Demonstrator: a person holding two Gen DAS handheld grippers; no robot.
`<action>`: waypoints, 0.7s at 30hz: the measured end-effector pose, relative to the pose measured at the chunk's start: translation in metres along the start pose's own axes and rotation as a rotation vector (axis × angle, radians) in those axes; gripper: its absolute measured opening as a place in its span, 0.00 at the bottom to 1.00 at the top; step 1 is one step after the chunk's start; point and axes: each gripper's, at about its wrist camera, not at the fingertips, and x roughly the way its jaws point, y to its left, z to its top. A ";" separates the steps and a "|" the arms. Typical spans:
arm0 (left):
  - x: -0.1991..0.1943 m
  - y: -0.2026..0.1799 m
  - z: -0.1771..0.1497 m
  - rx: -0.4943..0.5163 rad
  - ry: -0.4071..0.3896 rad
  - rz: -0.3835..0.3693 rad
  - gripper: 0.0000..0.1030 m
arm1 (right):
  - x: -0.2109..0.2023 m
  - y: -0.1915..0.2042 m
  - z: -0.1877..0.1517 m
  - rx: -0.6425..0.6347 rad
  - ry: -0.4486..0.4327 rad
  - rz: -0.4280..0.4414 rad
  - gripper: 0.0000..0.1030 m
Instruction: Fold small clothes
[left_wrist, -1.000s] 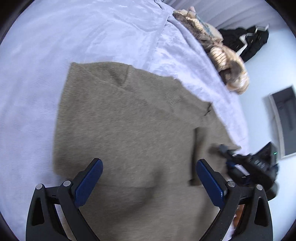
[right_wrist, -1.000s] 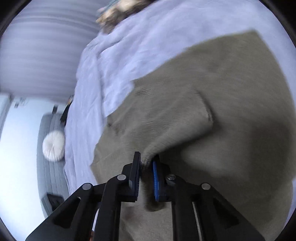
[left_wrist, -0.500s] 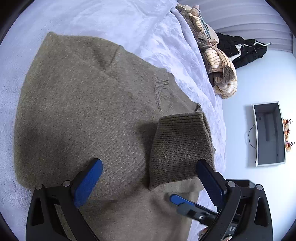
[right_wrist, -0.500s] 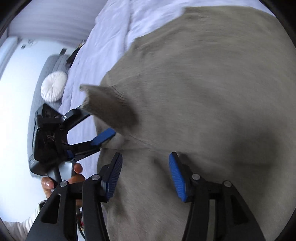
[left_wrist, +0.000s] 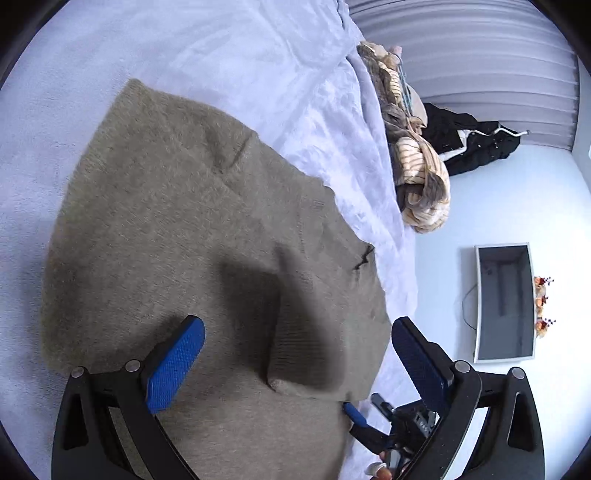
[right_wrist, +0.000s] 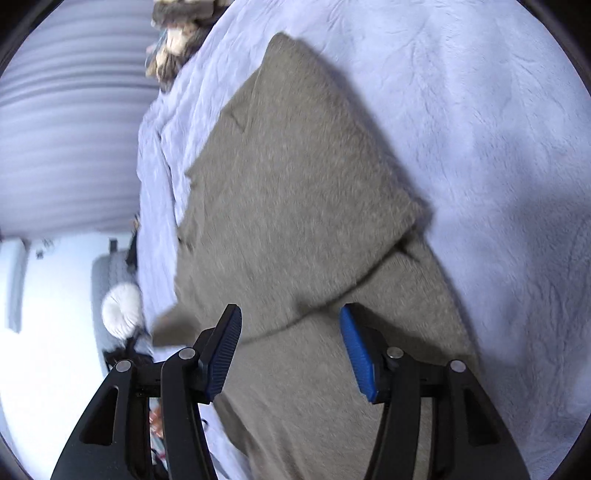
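An olive-brown knit sweater (left_wrist: 192, 229) lies flat on a pale lilac bed cover (left_wrist: 221, 55). One sleeve is folded in across the body; its ribbed cuff (left_wrist: 306, 354) lies near the sweater's edge. My left gripper (left_wrist: 295, 362) is open and empty, hovering above that cuff. The right gripper shows below it (left_wrist: 365, 421). In the right wrist view the sweater (right_wrist: 295, 206) fills the middle, with the folded sleeve edge running across it. My right gripper (right_wrist: 291, 343) is open and empty just above the sweater.
A heap of striped and tan clothes (left_wrist: 413, 162) sits at the bed's far edge, with a black garment (left_wrist: 476, 147) beyond it. A wall screen (left_wrist: 506, 302) hangs on the white wall. A white round cushion (right_wrist: 122, 310) lies on a grey sofa beside the bed.
My right gripper let go of the sleeve after laying it across the sweater, opened and drew back. My left gripper stayed open and shifted slightly over the folded cuff.
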 end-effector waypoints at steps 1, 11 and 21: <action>0.003 0.000 0.001 0.007 0.014 0.022 0.99 | 0.006 0.000 0.003 0.024 -0.007 0.016 0.61; 0.025 -0.016 -0.003 0.170 0.106 0.249 0.07 | 0.015 0.004 0.021 0.068 -0.044 -0.036 0.07; 0.035 -0.026 -0.030 0.366 0.098 0.419 0.09 | -0.009 0.013 0.035 -0.201 -0.041 -0.241 0.07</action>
